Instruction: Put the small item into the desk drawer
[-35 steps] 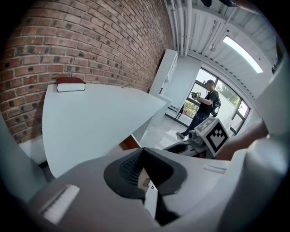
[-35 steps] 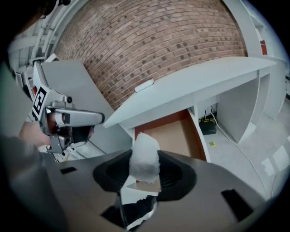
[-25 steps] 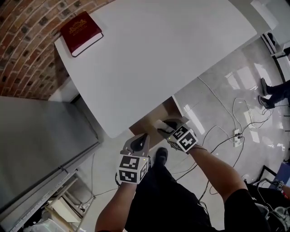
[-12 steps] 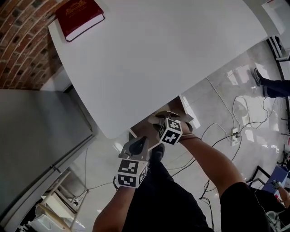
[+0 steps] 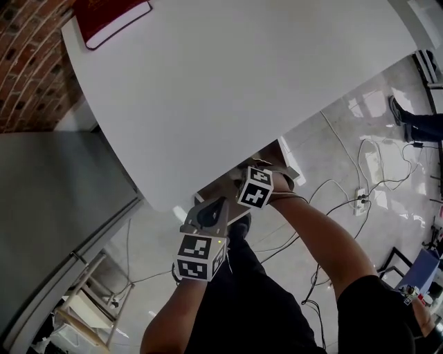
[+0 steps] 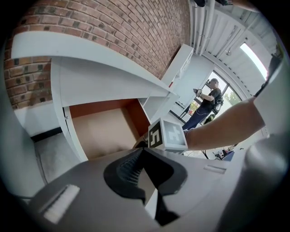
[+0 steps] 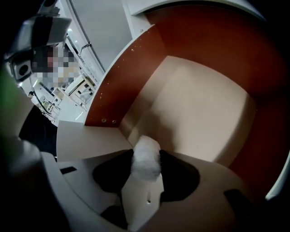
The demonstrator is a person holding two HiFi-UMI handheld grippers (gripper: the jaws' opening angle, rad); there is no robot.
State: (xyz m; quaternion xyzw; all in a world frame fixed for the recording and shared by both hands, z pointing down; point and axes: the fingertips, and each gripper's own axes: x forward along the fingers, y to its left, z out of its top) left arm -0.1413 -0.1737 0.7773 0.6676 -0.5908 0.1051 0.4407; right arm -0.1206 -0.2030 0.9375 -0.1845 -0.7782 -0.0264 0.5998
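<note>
The small item (image 7: 146,162) is a white, fuzzy lump, and my right gripper (image 7: 145,153) is shut on it. It hangs just above the tan floor of the open desk drawer (image 7: 204,108), inside the drawer's reddish-brown walls. In the head view the right gripper's marker cube (image 5: 255,187) sits at the drawer opening (image 5: 225,183) under the edge of the white desk; its jaws are hidden there. My left gripper (image 5: 219,204) is lower left, in front of the drawer (image 6: 102,131), its jaws shut with nothing between them (image 6: 141,150).
A red book (image 5: 107,21) lies at the far left corner of the white desk top (image 5: 242,83). A brick wall (image 5: 28,76) and a grey panel (image 5: 55,200) stand at the left. Cables and a power strip (image 5: 360,202) lie on the tiled floor at the right.
My right gripper has carried the white item up and left, from beside the drawer's front into the drawer under the desk edge. The left gripper has hardly moved.
</note>
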